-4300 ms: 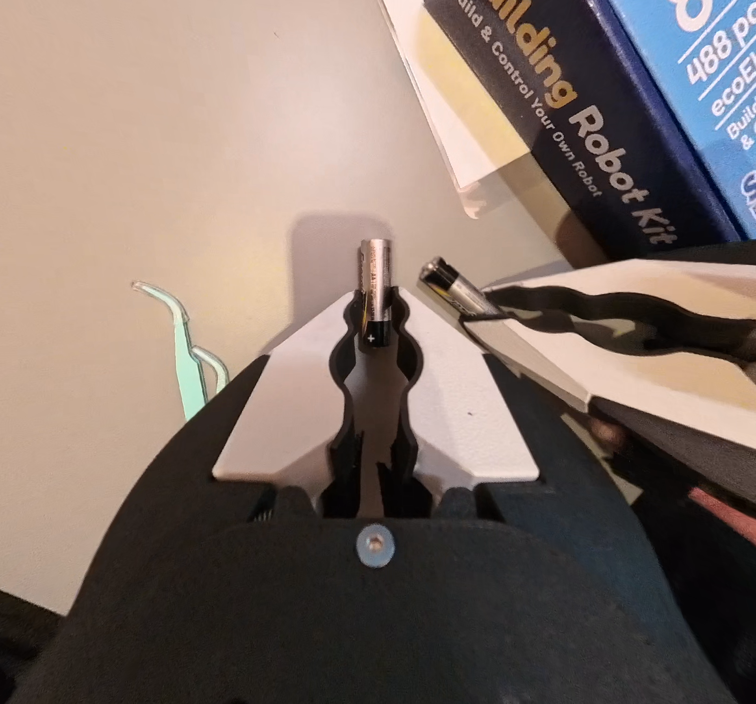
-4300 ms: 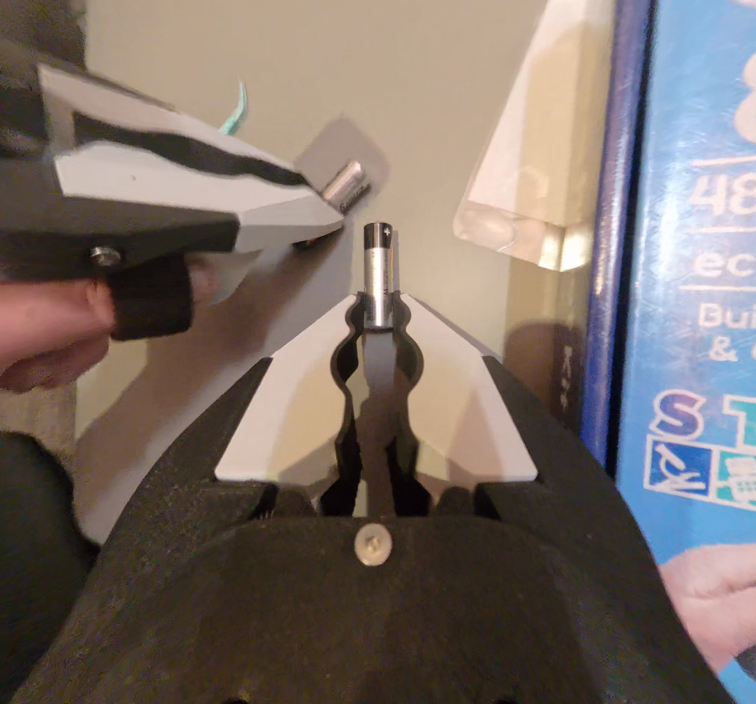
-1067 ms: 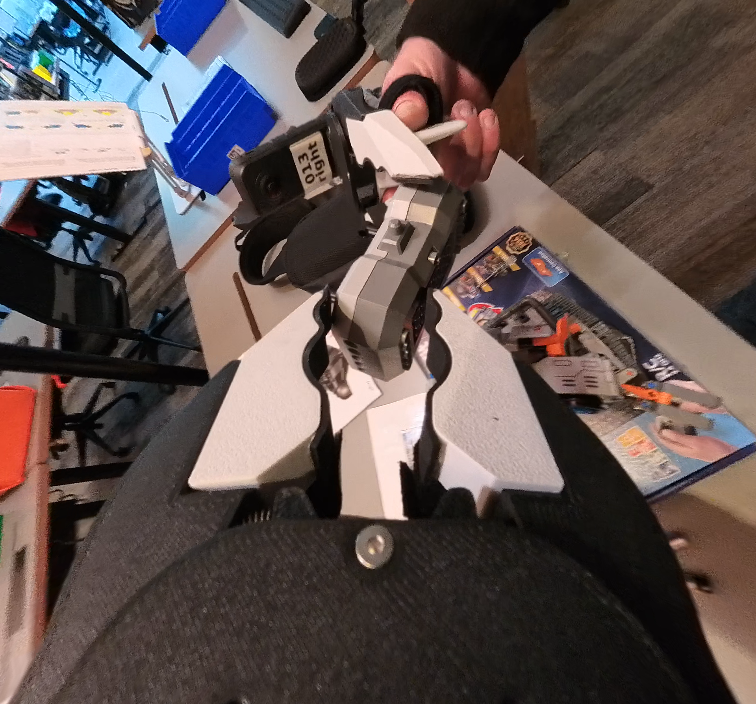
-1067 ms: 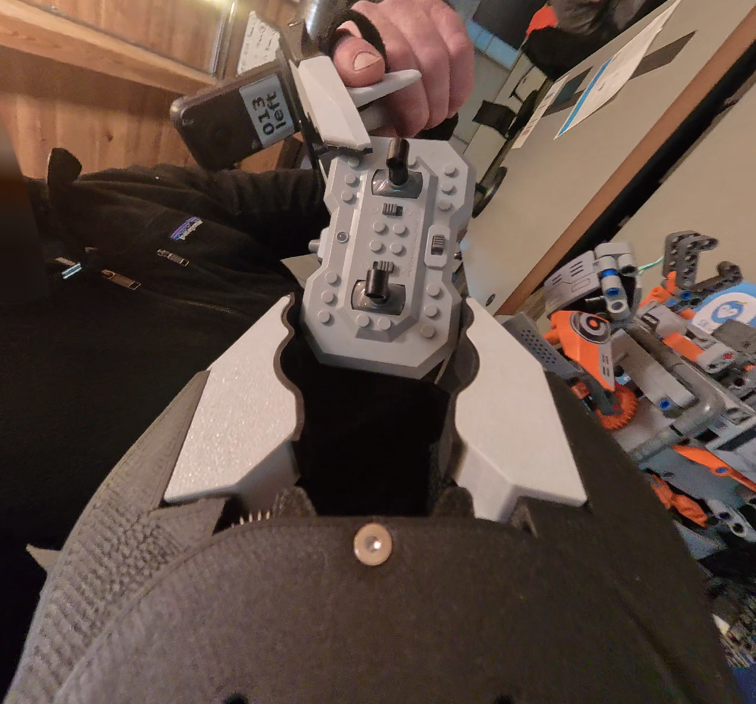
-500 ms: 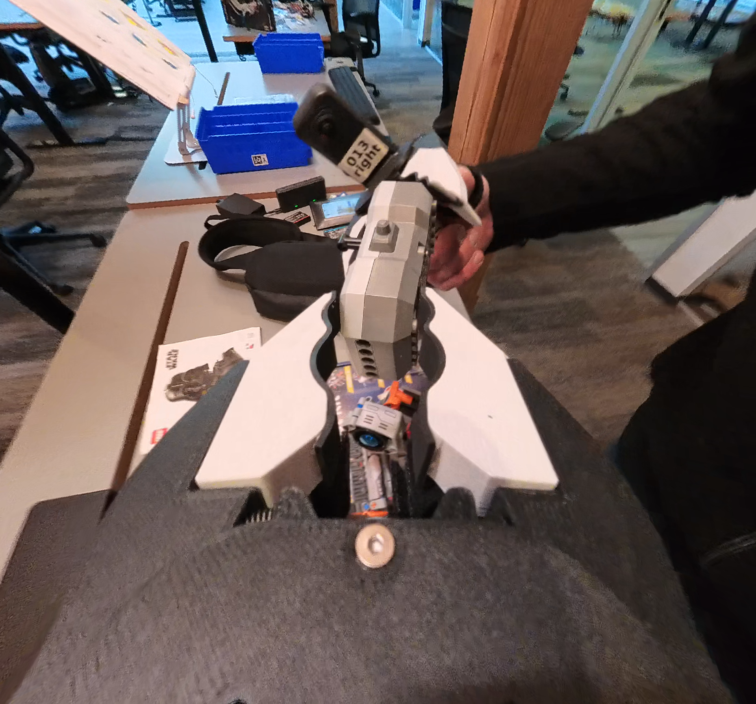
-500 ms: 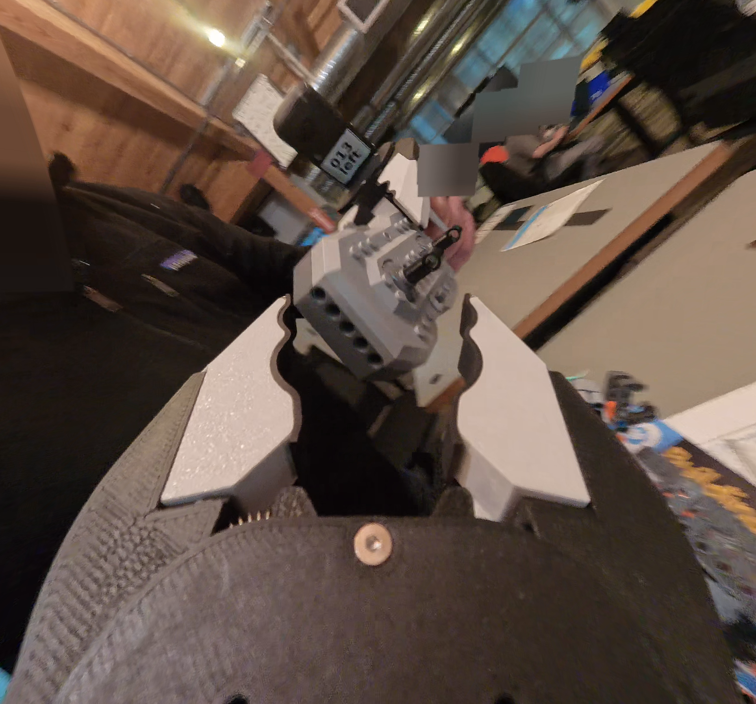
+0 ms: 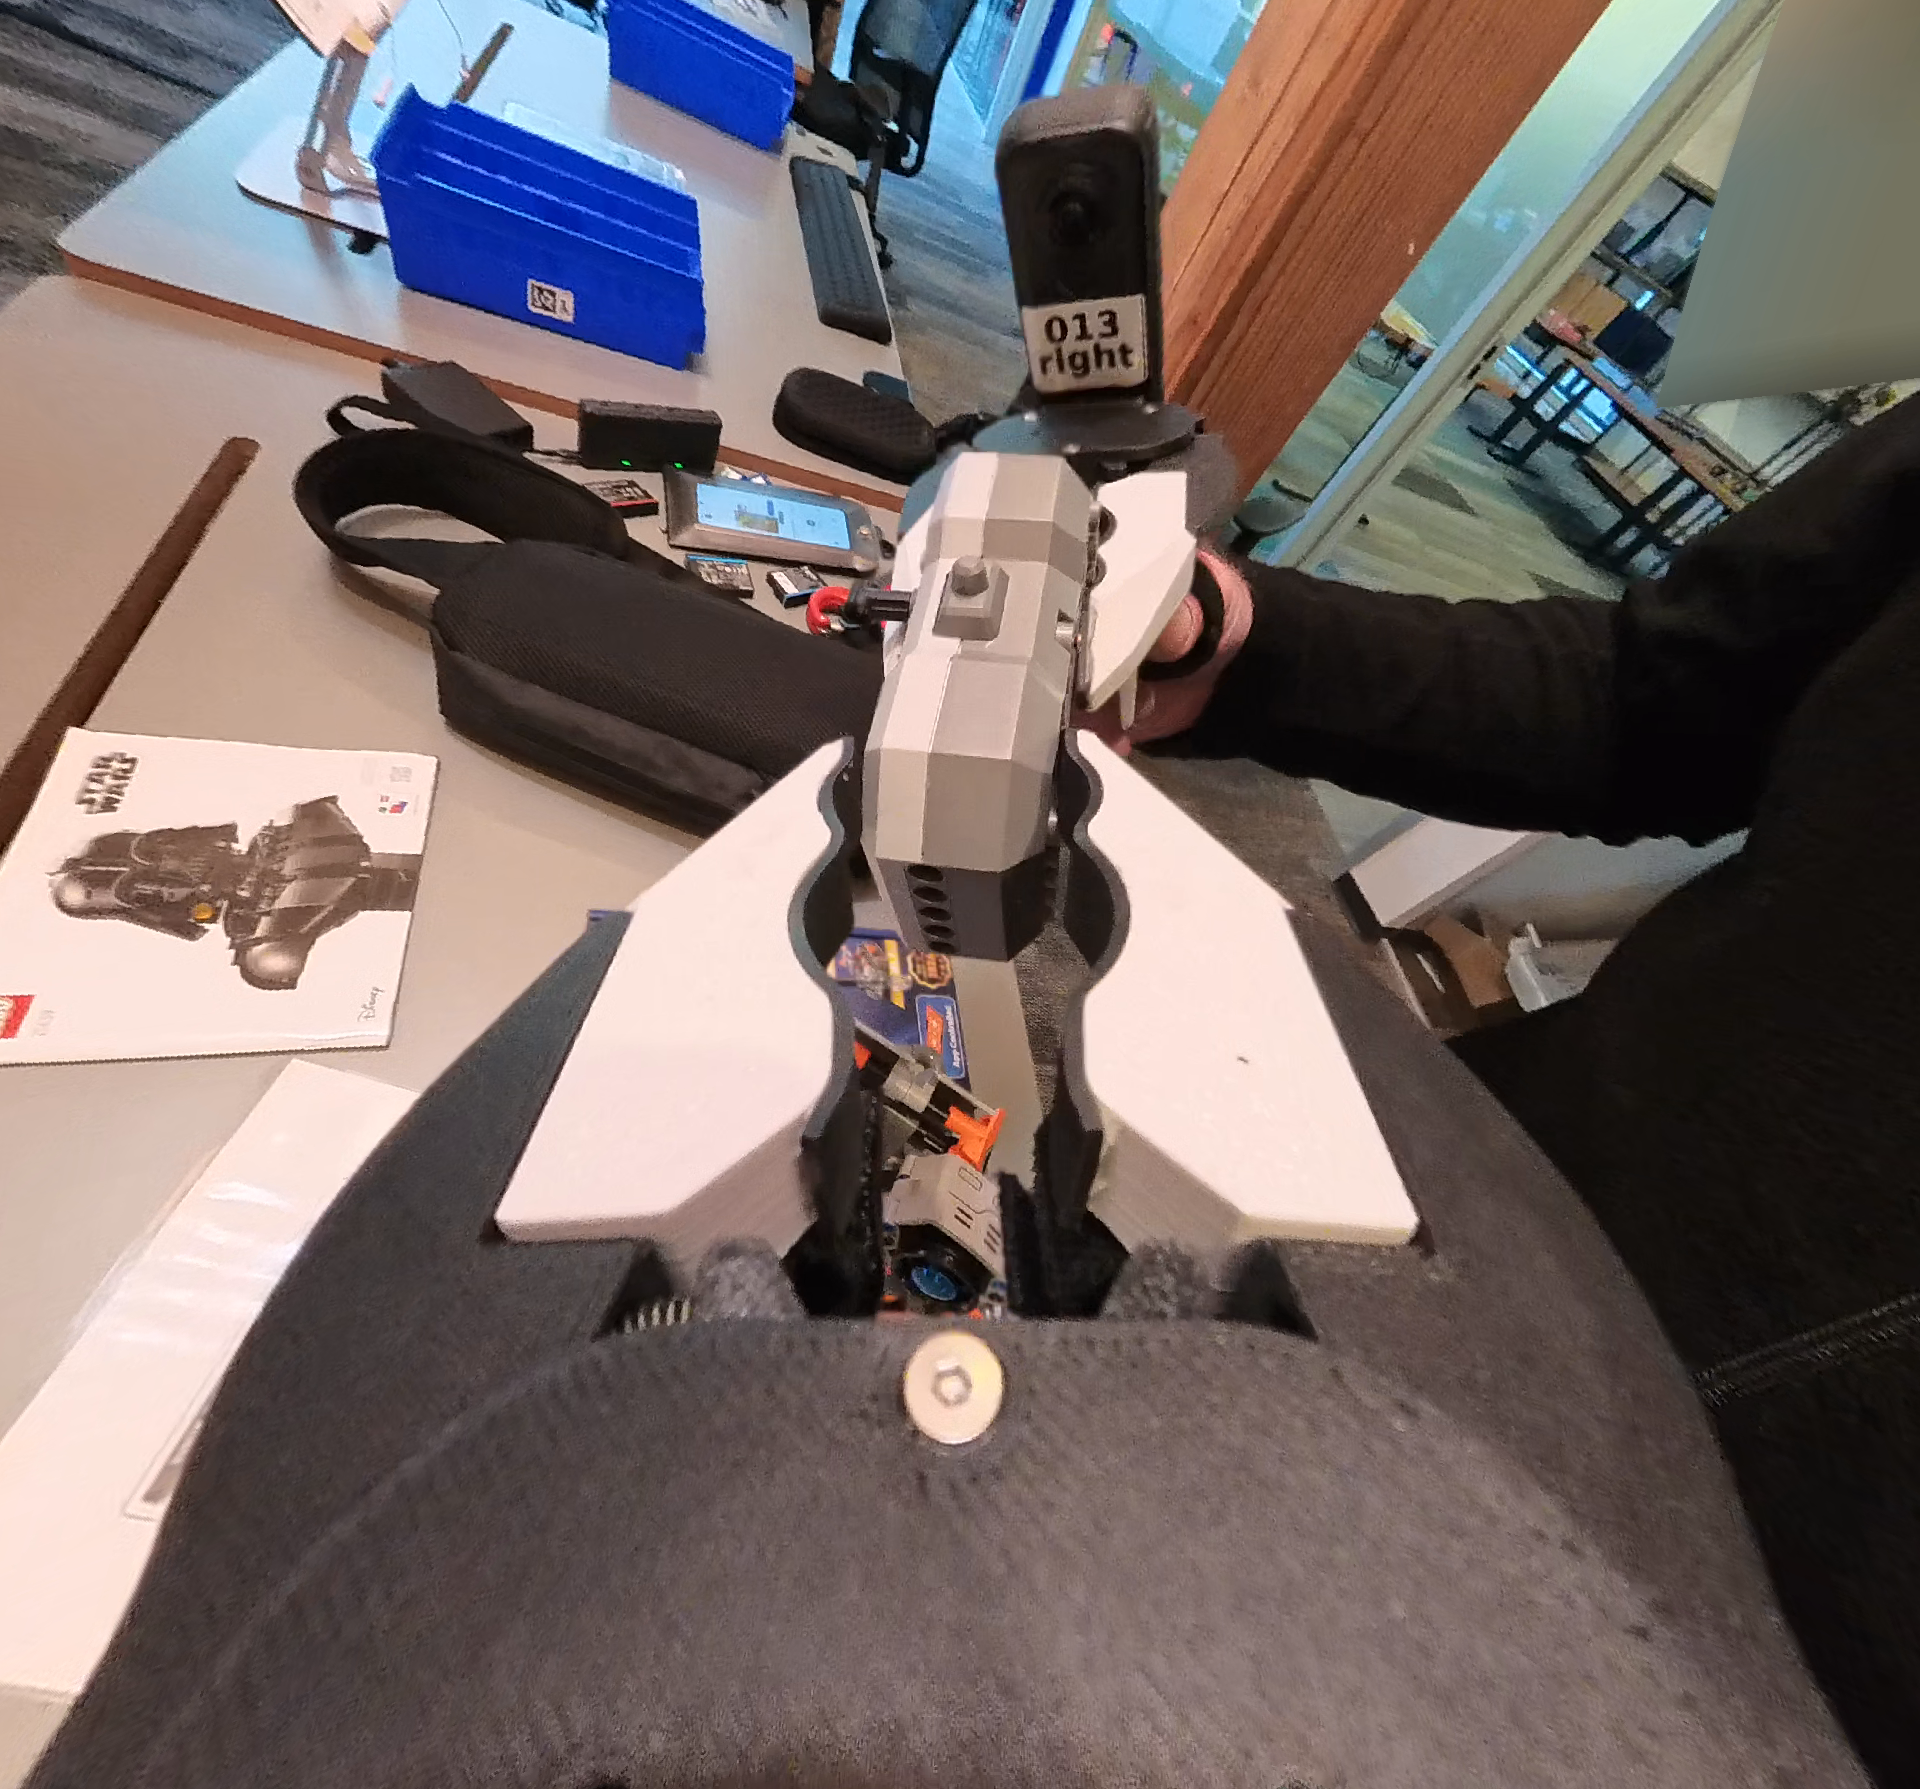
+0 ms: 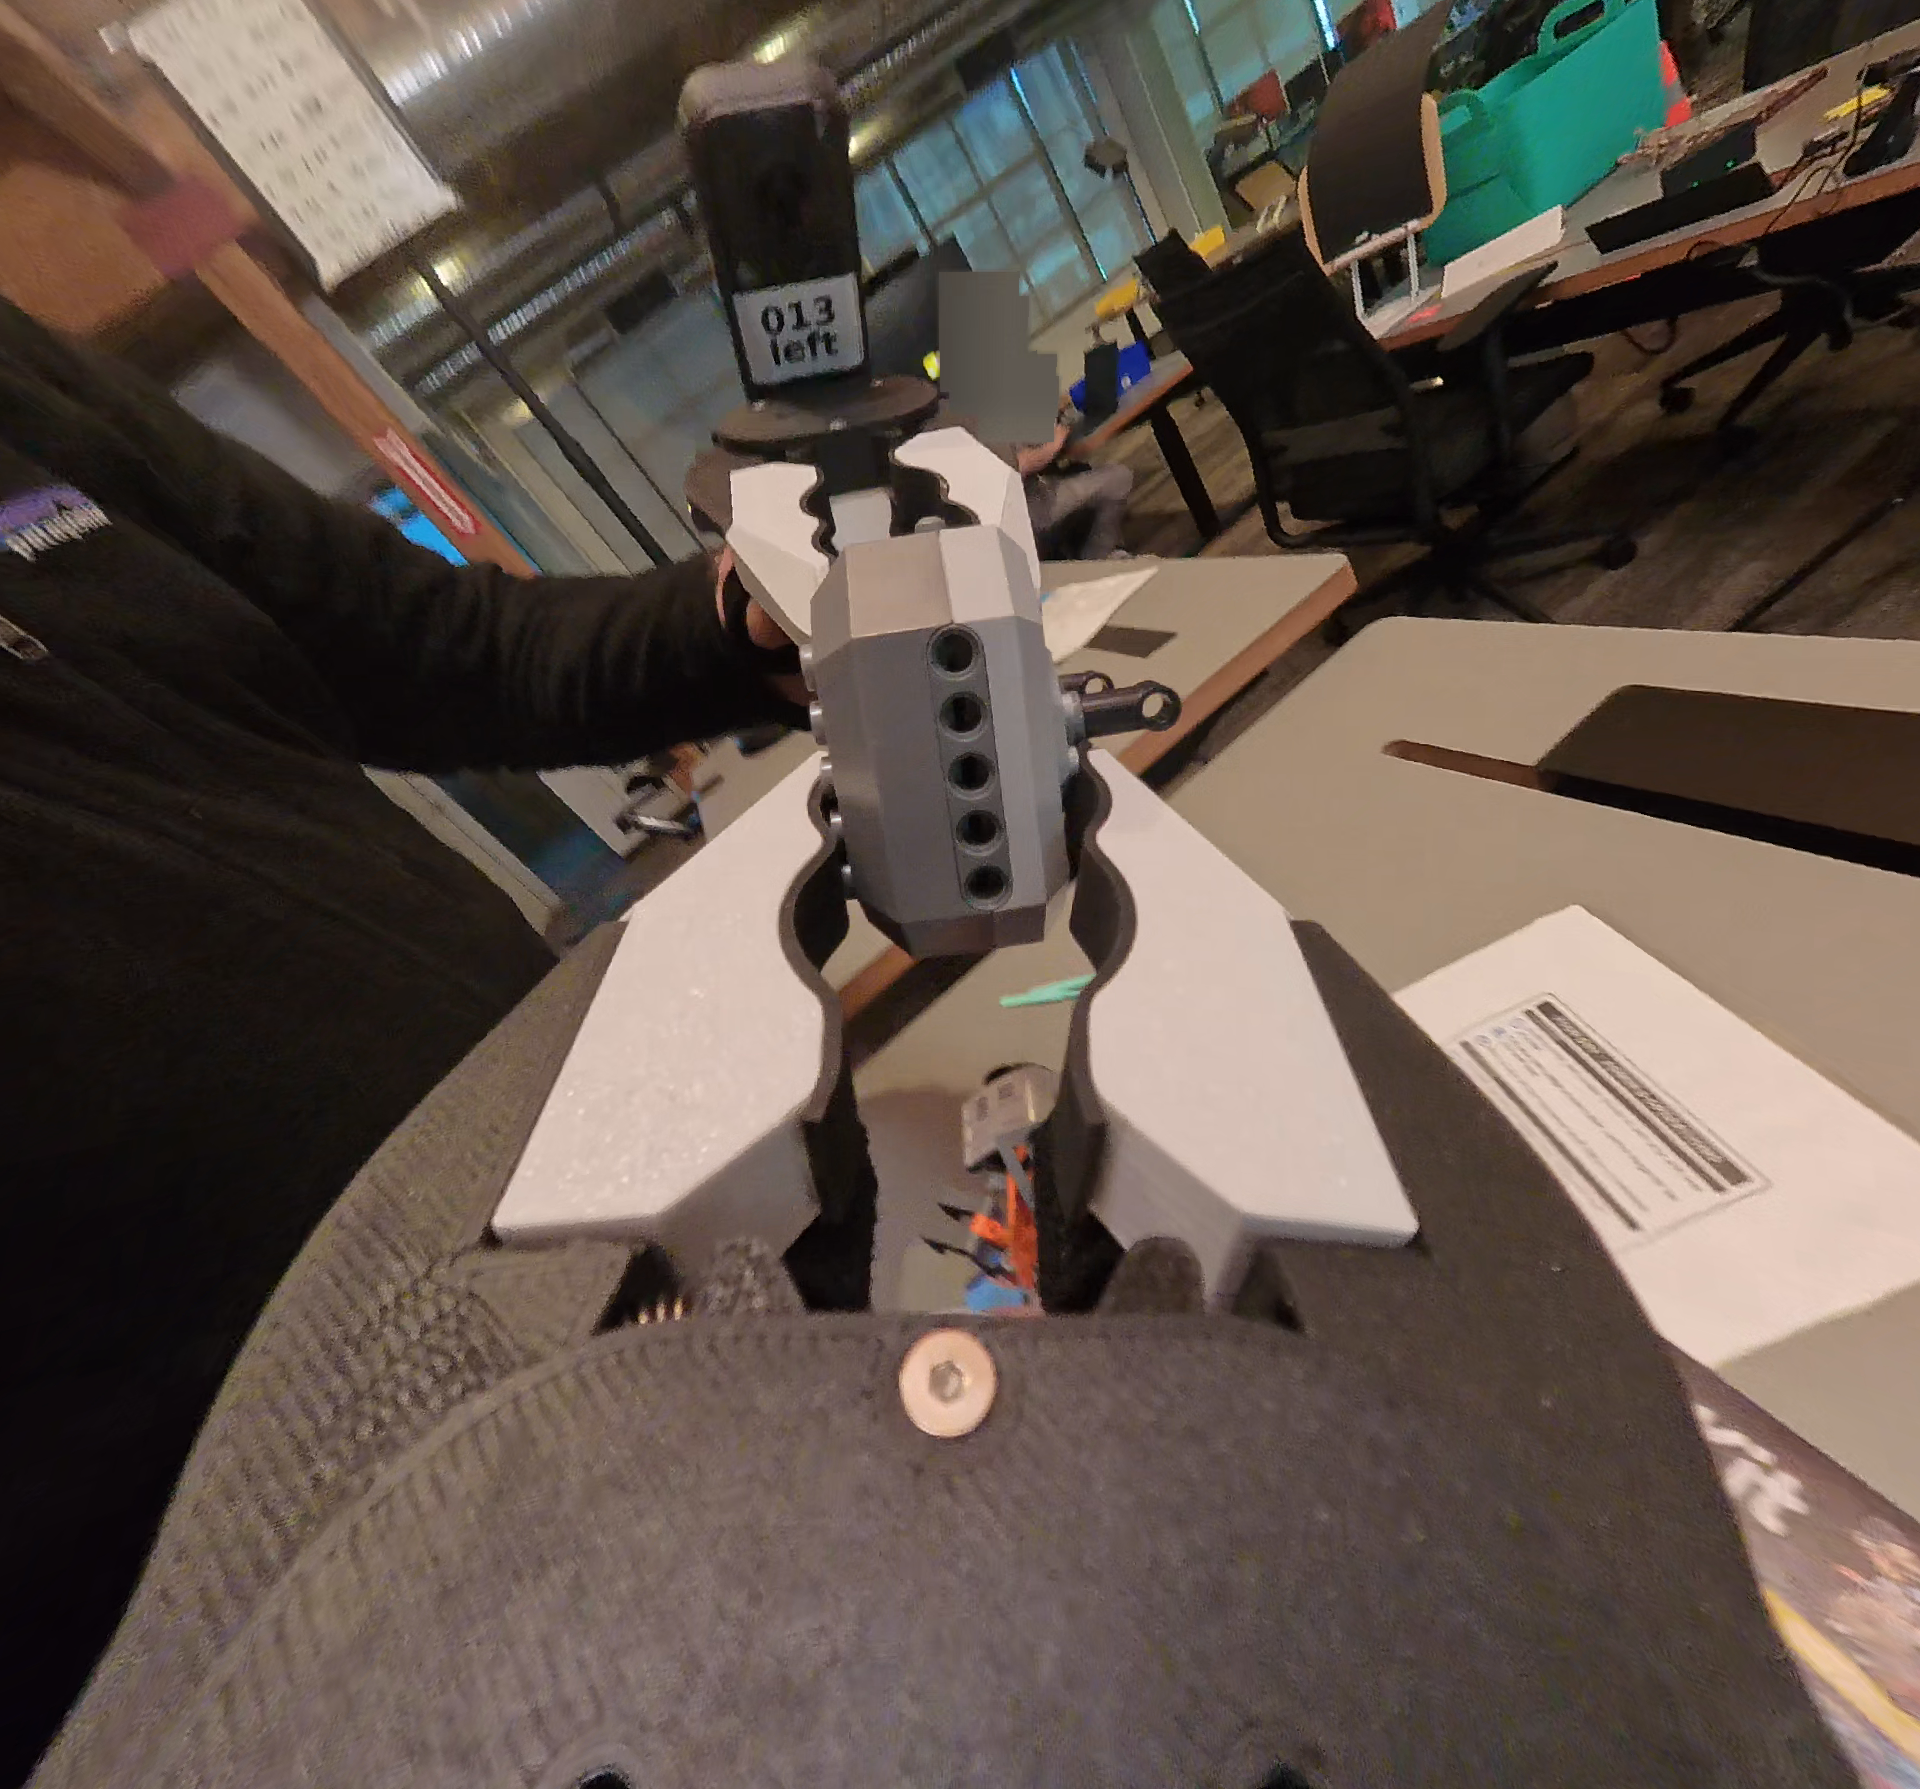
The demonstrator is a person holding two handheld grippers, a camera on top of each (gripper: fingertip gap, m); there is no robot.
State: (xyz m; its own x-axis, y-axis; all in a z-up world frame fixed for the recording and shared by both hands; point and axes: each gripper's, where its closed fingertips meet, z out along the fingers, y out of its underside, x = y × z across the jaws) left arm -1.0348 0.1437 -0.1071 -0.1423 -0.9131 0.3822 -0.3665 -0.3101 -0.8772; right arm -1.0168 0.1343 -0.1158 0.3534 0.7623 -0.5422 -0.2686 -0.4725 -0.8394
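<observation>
Grey brick-built controller (image 7: 966,700) between two clamping tools (image 7: 961,804) (image 8: 951,804).

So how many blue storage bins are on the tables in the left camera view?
2. One blue bin sits on the far table beside a tilted sign stand; a second blue bin is farther back on the same table. Others may be hidden out of frame.

Smooth grey plastic controller (image 7: 977,700) between matt, grainy white plastic tongs (image 7: 961,804); glossy paper booklet (image 7: 208,887) beside.
</observation>
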